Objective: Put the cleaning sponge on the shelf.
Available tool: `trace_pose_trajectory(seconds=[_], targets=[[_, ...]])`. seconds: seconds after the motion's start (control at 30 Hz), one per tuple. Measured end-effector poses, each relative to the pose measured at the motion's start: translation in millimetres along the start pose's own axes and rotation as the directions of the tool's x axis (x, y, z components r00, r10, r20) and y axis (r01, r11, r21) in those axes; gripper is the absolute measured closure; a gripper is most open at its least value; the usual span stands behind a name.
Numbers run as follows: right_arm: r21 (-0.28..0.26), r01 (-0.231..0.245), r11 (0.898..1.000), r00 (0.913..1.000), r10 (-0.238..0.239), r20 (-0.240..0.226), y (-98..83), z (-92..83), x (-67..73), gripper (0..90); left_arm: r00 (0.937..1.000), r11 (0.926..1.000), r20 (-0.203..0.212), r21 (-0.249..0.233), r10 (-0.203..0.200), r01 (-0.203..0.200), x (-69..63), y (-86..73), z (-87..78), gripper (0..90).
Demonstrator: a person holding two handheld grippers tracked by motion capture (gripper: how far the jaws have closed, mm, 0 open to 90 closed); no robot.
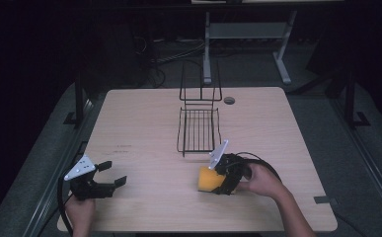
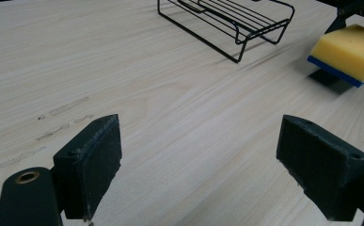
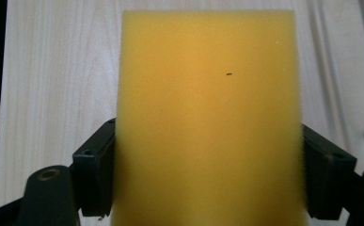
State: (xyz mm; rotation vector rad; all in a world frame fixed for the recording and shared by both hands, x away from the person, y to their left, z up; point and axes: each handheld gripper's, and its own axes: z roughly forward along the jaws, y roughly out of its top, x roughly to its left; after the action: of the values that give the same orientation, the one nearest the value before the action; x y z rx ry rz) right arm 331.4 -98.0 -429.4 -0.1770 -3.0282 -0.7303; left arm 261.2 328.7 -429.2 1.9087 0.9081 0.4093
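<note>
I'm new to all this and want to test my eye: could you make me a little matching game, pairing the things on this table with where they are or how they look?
Things:
1. sponge
2. wire rack
3. left tool
4. right tool

States:
A. open, holding nothing, at the table's near left edge
B. black, bare, standing near the middle of the table
C. yellow with a blue underside, held between two jaws
D. shut on something soft, just in front of the rack

Pairs: 1-C, 2-B, 3-A, 4-D
</note>
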Motion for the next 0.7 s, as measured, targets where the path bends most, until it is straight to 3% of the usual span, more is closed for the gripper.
trace_pose_trajectory(seconds=[0.7], targets=[[-0.026,0.022,0.999,0.9997,-0.021,0.013,22.0,-18.4,-19.9,21.5,1.0000,1.0000,-0.002,-0.005,-0.008,0.008,0.7,-0.3,-0.3,14.1]])
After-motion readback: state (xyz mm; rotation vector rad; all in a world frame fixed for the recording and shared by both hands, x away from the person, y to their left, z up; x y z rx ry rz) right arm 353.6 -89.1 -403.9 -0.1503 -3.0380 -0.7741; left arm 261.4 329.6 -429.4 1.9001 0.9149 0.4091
